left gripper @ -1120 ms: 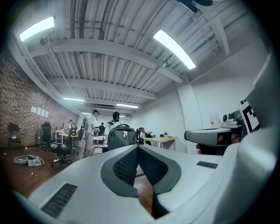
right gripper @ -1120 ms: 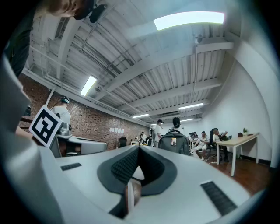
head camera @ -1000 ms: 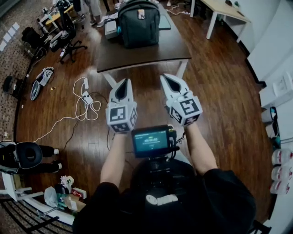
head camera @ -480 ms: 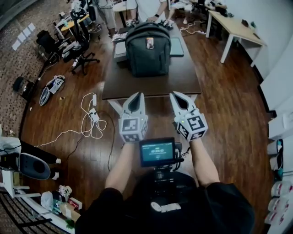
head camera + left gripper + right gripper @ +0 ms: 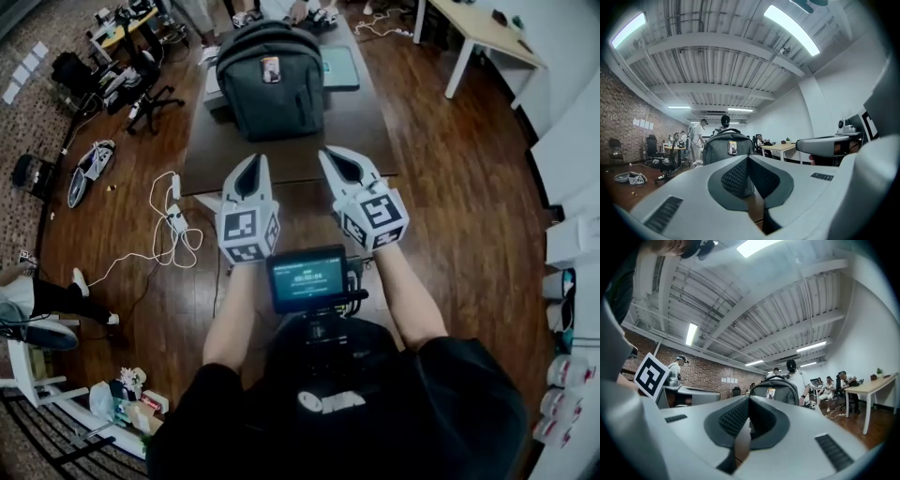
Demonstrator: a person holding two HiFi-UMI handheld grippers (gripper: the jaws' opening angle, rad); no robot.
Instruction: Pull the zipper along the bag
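Carried closer to the bag (image 5: pixel 270 80) on the bench (image 5: pixel 366 131), left tool (image 5: pixel 251 164) and right tool (image 5: pixel 333 155) are pressed together, empty; the zipper pull should be located first.

A grey backpack (image 5: pixel 270 80) stands upright on the dark worktop (image 5: pixel 364 127). The left gripper (image 5: pixel 251 164) and right gripper (image 5: pixel 332 157) hover side by side at its near edge, jaws together.

Bag: dark grey-green backpack (image 5: pixel 270 80), small pale tag high on its front
Pose: standing upright, front turned toward the grippers
Place: ahead of the left gripper (image 5: pixel 251 164) and right gripper (image 5: pixel 337 157), touching neither
Zipper: too small to make out
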